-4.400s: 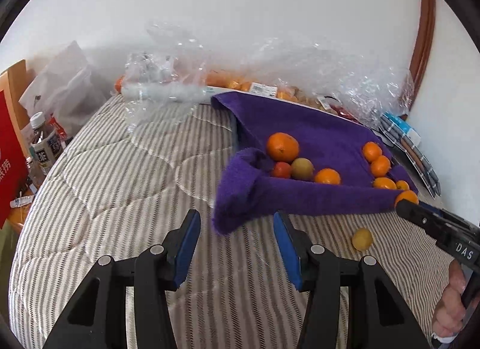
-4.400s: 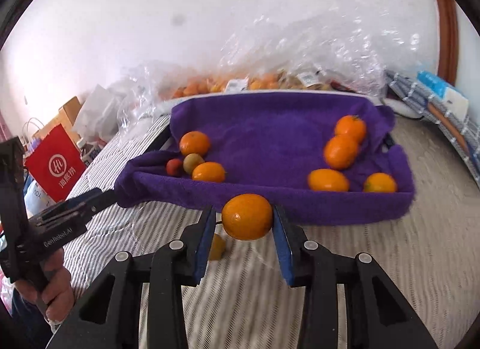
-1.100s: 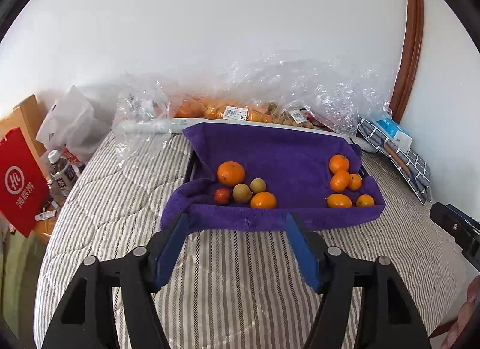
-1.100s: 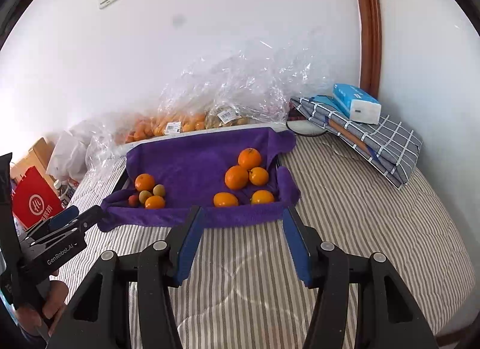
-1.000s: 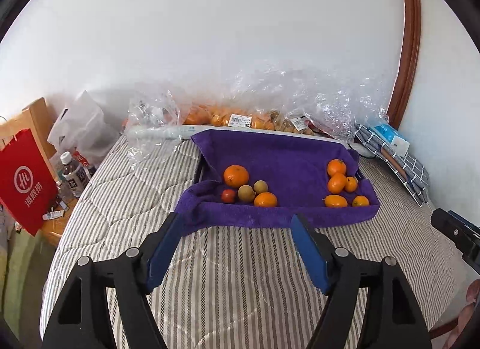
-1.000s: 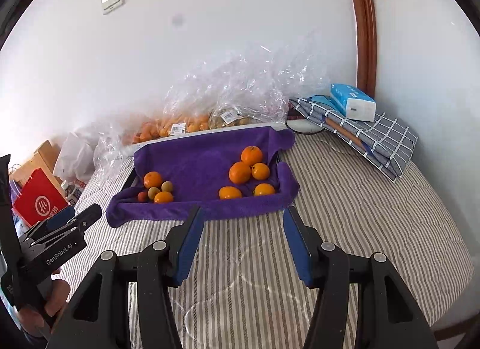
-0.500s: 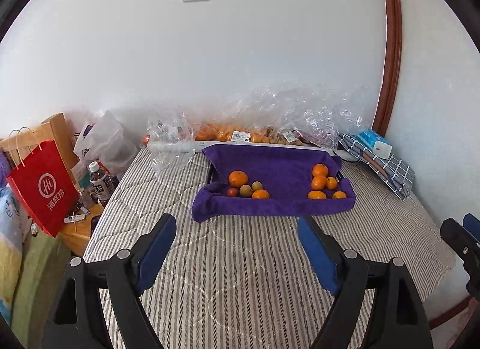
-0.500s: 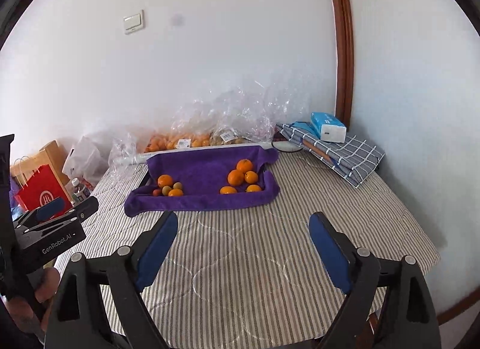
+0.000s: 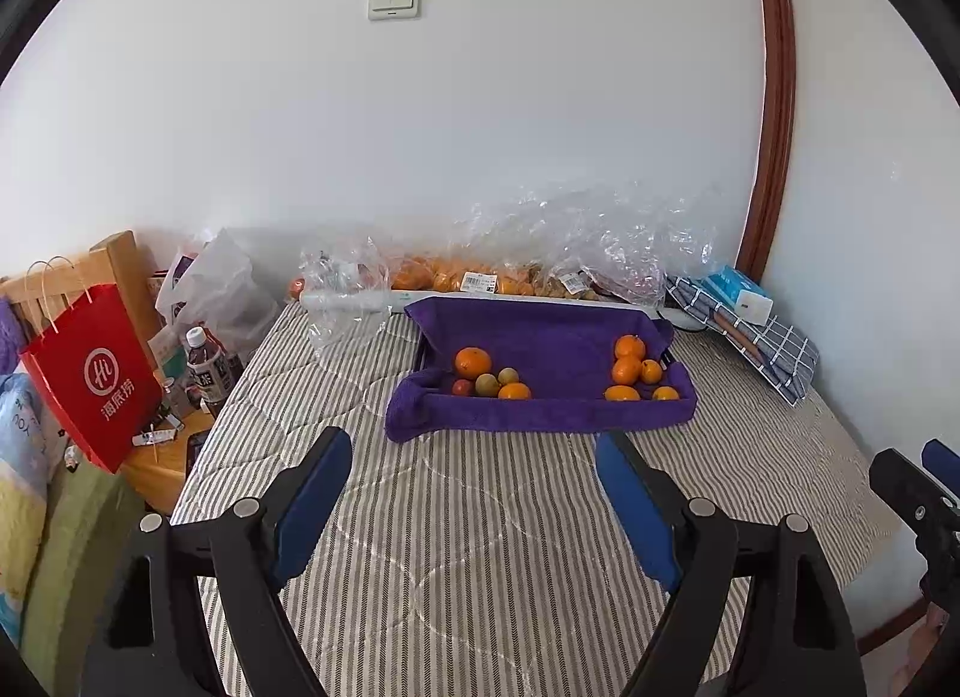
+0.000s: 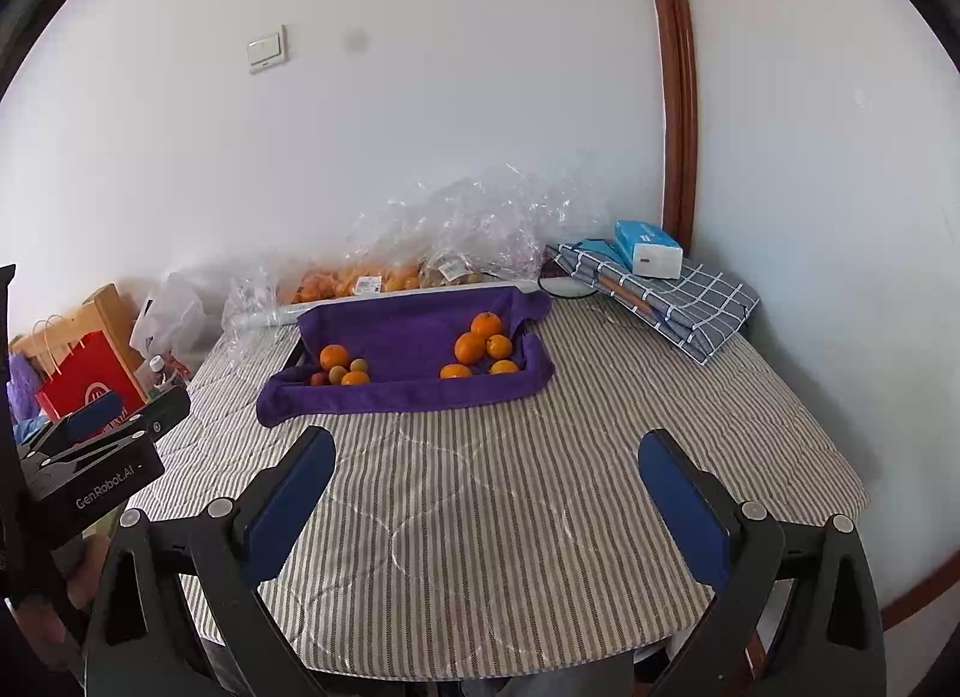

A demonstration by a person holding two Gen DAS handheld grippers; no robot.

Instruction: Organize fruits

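Note:
A tray lined with a purple towel [image 9: 540, 415] stands at the far side of the striped table. In its left end lie an orange [image 9: 473, 362], a second orange and some small red and green fruits. Several oranges [image 9: 627, 370] are grouped at its right end. My left gripper [image 9: 474, 451] hangs open and empty well in front of the tray. My right gripper [image 10: 486, 445] is also back from the towel [image 10: 408, 397]; its jaws are opening with nothing between them. Each gripper's tip also shows at the edge of the other's view.
Clear plastic bags of fruit [image 9: 456, 280] lie along the back wall. A folded checked cloth with a blue tissue pack [image 10: 648, 256] sits at the back right. A red paper bag [image 9: 96, 379] and a bottle [image 9: 207, 361] stand off the table's left side.
Both grippers have drawn back and up from the tray, so it looks smaller and farther. The right jaws have spread wider. The orange they held earlier is gone from them.

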